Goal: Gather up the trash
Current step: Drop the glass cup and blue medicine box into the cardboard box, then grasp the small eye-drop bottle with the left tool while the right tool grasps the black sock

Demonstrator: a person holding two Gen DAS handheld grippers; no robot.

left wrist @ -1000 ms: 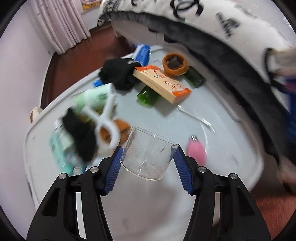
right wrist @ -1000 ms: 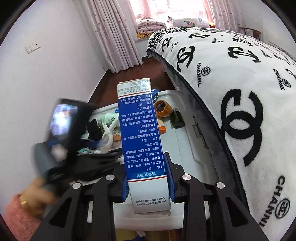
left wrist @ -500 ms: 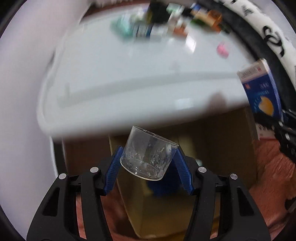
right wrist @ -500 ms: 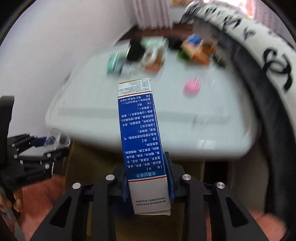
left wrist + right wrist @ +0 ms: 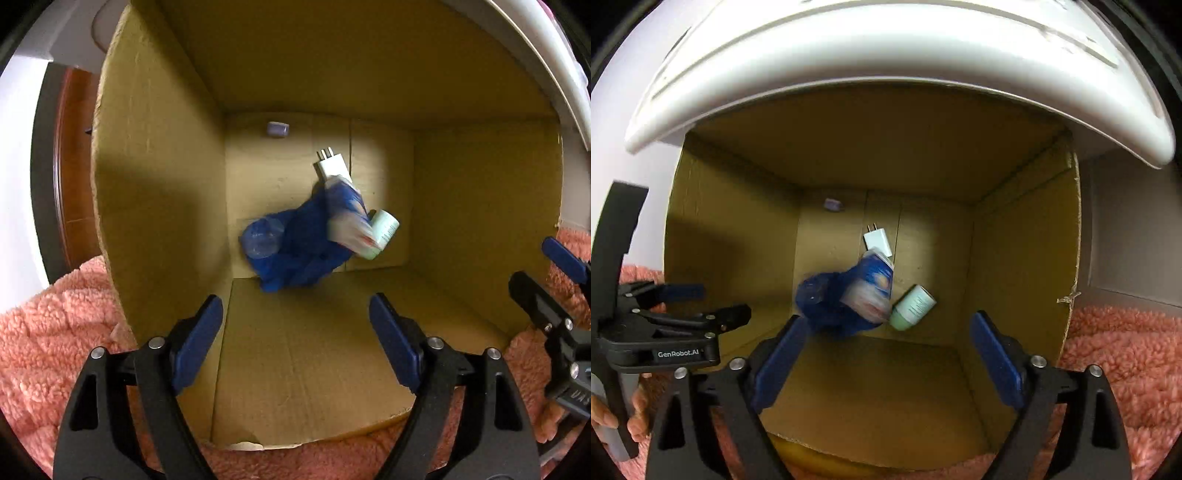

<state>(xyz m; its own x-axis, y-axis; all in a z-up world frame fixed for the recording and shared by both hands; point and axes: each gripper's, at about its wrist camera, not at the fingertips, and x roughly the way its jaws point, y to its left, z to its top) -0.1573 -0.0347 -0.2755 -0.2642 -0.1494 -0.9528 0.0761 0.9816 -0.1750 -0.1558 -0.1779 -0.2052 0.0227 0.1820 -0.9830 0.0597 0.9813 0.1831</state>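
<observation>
Left hand-held gripper [image 5: 295, 325] over the cardboard box [image 5: 155, 206], jaws just sprung apart and empty, clear plastic cup [image 5: 263, 236] on blue cloth [image 5: 303, 254] below, right hand-held gripper [image 5: 886, 347] likewise spread wide, blue carton [image 5: 873, 286] (blurred) beneath it, beside a pale green bottle [image 5: 913, 307].

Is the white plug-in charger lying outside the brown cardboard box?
No, the white plug-in charger lies on the floor inside the brown cardboard box.
</observation>
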